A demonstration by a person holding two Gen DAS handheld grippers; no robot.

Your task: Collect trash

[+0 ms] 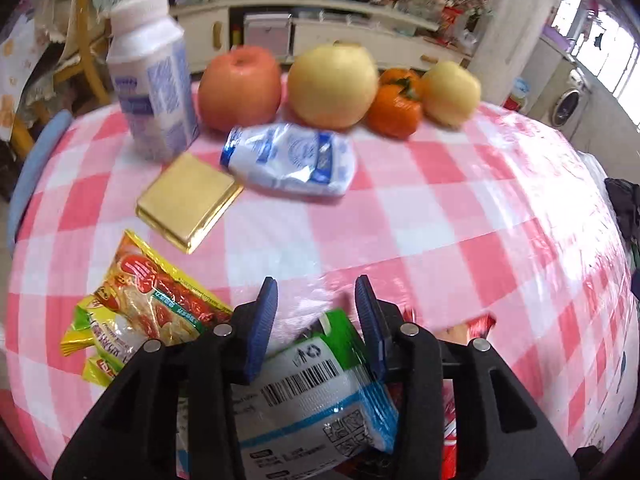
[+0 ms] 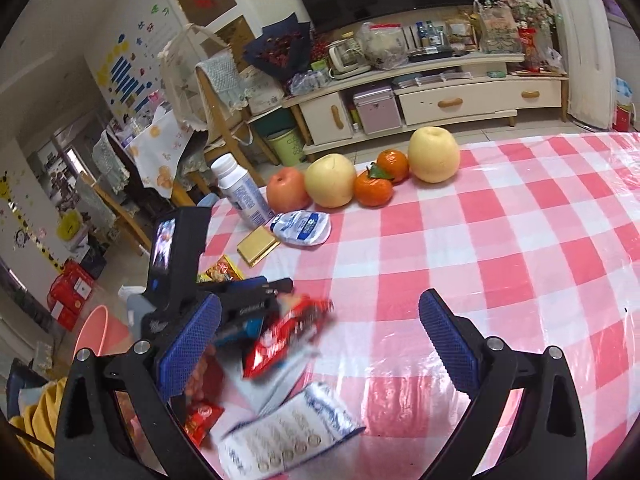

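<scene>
My left gripper point(image 1: 316, 300) is open over a white, green and blue wrapper point(image 1: 316, 392) that lies between its jaws; whether the pads touch it is unclear. A yellow-red noodle packet point(image 1: 140, 304), a gold box point(image 1: 188, 200) and a crumpled white-blue pouch point(image 1: 292, 160) lie ahead on the checked table. My right gripper point(image 2: 320, 328) is open and empty. Below it lie a red wrapper point(image 2: 284, 340), a white-blue wrapper point(image 2: 284, 432) and a small red wrapper point(image 2: 202, 420). The left gripper's body point(image 2: 180, 272) shows at the left of the right wrist view.
A white bottle point(image 1: 152, 80), a red apple point(image 1: 240, 84), two yellow pears point(image 1: 332, 84) and two oranges point(image 1: 394, 108) stand along the far table edge. A pink bucket point(image 2: 100, 328) sits on the floor left of the table. Chairs and a TV cabinet stand beyond.
</scene>
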